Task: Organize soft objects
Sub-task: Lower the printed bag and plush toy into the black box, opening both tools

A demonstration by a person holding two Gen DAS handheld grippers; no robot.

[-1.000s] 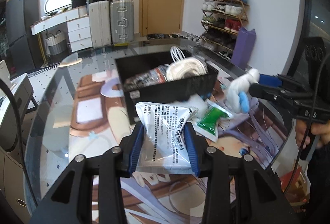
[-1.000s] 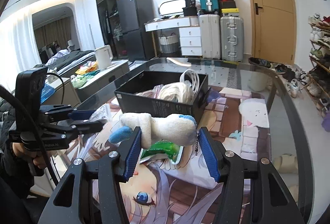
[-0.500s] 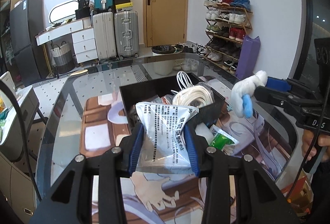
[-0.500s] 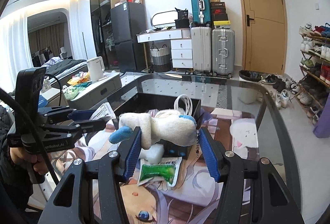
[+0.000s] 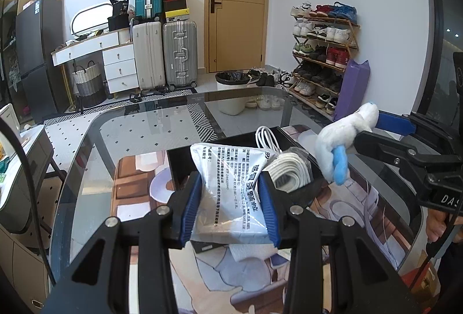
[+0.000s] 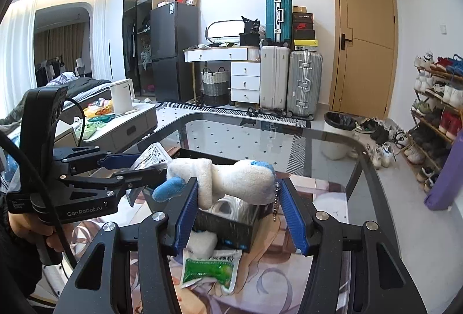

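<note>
My left gripper (image 5: 230, 183) is shut on a white printed plastic packet (image 5: 228, 166) and holds it in the air over the near wall of the black box (image 5: 179, 166). A coiled white cord (image 5: 289, 172) lies in that box. My right gripper (image 6: 239, 186) is shut on a white plush toy with blue ends (image 6: 249, 178), lifted above the black box (image 6: 228, 224); a ball chain hangs from the toy. In the left wrist view the plush toy (image 5: 341, 146) hangs at the right of the box. A green packet (image 6: 208, 270) lies on the table in front of the box.
The glass table (image 5: 150, 128) carries a printed mat, with its rounded far edge behind the box. A white soft lump (image 6: 202, 244) rests against the box's near wall. Beyond stand suitcases (image 5: 179, 53), a bin (image 6: 338, 134) and a shoe rack (image 5: 324, 53).
Both grippers have risen with their loads. The packet now hangs over the box instead of in front of it, and the plush sits higher above the box.
</note>
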